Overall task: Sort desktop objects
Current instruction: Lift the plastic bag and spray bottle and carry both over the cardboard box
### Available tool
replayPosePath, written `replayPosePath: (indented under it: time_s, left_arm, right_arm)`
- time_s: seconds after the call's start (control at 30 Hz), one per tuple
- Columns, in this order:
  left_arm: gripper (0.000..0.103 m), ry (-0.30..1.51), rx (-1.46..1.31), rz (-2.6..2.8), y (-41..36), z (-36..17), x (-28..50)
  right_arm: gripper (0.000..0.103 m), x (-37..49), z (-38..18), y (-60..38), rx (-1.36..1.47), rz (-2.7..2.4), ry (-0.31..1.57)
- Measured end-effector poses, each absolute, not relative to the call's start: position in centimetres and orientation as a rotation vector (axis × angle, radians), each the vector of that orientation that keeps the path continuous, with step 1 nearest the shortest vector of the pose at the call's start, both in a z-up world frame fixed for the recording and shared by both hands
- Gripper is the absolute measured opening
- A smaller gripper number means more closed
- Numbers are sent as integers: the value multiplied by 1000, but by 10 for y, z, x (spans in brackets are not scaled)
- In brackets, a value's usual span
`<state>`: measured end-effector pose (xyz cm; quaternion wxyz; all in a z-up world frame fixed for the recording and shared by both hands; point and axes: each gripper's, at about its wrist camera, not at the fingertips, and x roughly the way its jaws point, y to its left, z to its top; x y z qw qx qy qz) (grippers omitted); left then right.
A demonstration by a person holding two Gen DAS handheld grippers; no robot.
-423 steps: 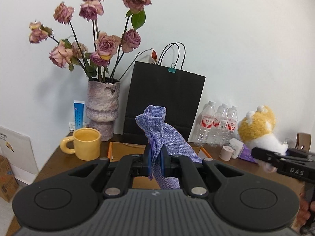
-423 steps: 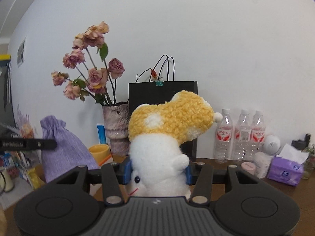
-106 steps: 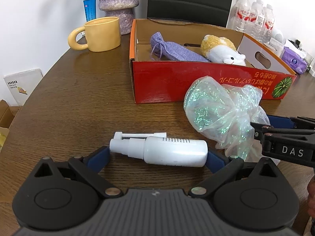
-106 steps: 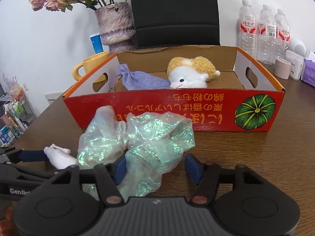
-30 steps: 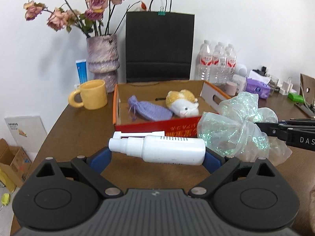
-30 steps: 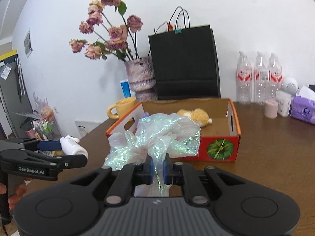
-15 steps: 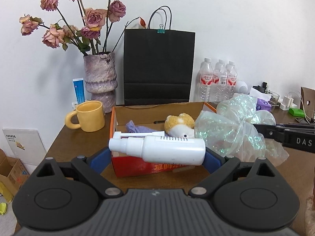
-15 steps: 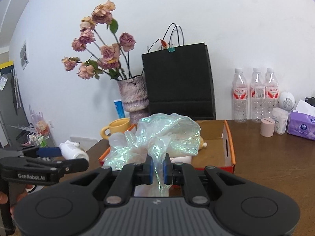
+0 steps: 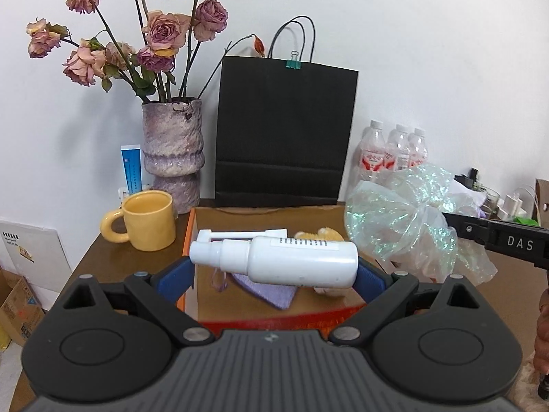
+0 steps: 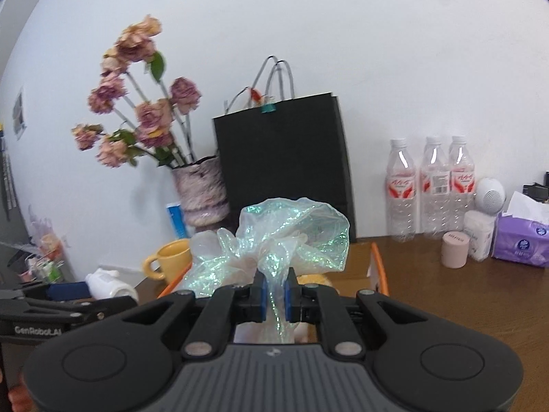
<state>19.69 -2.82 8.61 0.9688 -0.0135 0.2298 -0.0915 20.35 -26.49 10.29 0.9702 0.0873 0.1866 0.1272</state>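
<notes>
**Both grippers loaded above the box**

The left gripper (image 9: 272, 276) clamps a white spray bottle (image 9: 274, 260) lengthwise between its blue pads, above the red cardboard box (image 9: 192, 240). The right gripper (image 10: 273, 297) pinches an iridescent plastic bag (image 10: 274, 237) above the same box, where a purple pouch (image 9: 264, 290) lies.

Plush toy (image 9: 320, 234): mostly hidden behind the white spray bottle (image 9: 274, 261).
Purple pouch (image 9: 266, 290): only 1 corner shows below the bottle.
Roses (image 10: 137, 116): blurred in the right wrist view.
Bottle label: too small to read.
</notes>
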Motion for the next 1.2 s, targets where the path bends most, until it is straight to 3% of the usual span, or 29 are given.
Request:
replayPosePath:
  time_s: [0.57, 1.2]
  left_arm:
    - [98, 478, -109, -131, -37, 63, 270]
    - [98, 606, -68, -63, -36, 16, 327]
  right_arm:
    - [9, 292, 58, -278, 255, 217, 482]
    - [9, 333, 26, -284, 244, 179, 580]
